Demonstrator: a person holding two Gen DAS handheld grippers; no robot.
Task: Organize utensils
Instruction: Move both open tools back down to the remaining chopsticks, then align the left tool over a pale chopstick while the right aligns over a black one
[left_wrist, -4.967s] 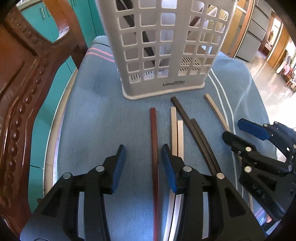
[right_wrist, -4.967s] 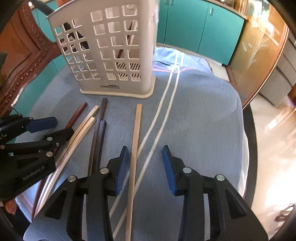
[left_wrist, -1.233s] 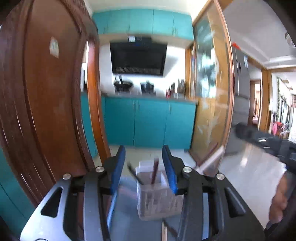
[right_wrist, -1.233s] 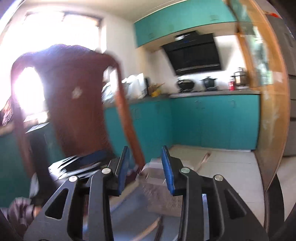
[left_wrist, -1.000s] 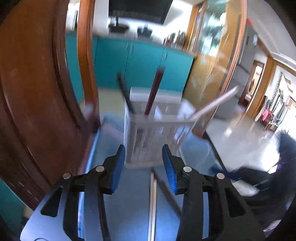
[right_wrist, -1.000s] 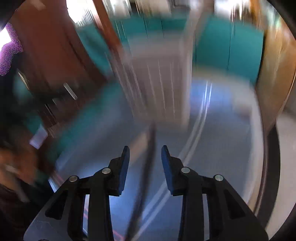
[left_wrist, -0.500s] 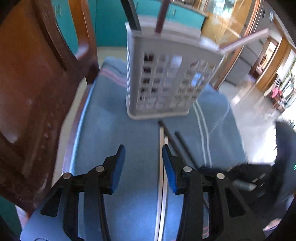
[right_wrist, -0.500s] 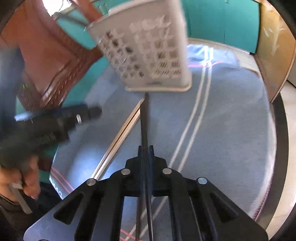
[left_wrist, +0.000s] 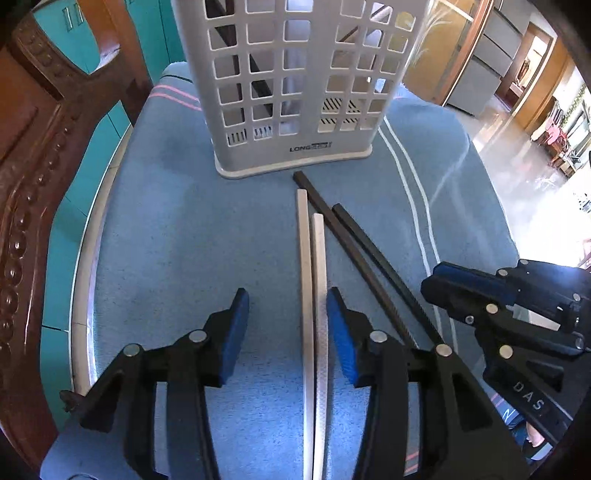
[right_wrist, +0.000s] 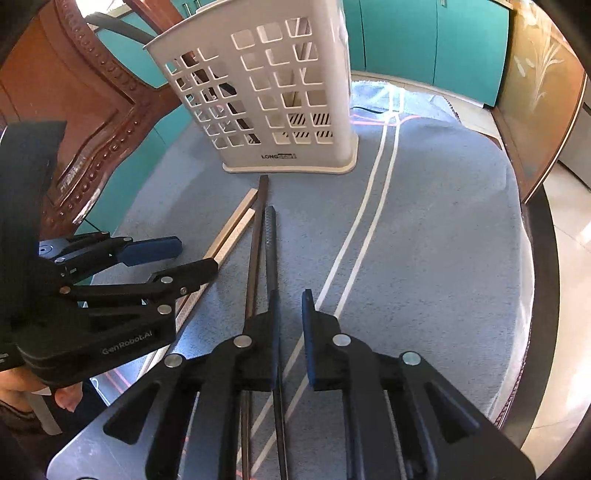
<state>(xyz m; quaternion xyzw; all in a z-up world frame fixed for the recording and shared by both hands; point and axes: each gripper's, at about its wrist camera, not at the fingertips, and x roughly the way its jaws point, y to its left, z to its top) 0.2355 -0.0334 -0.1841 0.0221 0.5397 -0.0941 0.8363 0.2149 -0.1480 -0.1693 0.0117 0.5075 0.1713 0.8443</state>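
Pale-grey plastic lattice holder (left_wrist: 291, 92) straight ahead of both tools, upright on a blue towelling cloth (left_wrist: 166, 240) over the bench (right_wrist: 543, 258). Already inside it, seen through the holes: at least one dark stick (left_wrist: 255, 74) leaning across the left compartment, with another sliver showing in the right one; exact count impossible to tell. Still loose on the cloth, between the holder and the tools: two pale wooden chopsticks (left_wrist: 312, 277) side by side and touching, and two dark chopsticks (left_wrist: 354, 243) just to their right, fanning slightly apart toward the holder. Left tool (left_wrist: 284, 306) pointed steeply down over the pale pair, jaws opening, both pale sticks inside the gap and close against the right-hand finger, not pinched. Right tool (right_wrist: 290, 306) likewise angled down over the dark pair, jaws opening from a narrow gap; one dark stick lying along the inner face of its left finger, the other passing under that finger, neither clamped. Judged partway done, with some sticks stowed and four left to go. Remaining work, by the look of it: closing on a stick from each pair, lifting, tipping it upright and dropping it into the matching compartment, then the same again for the other two.
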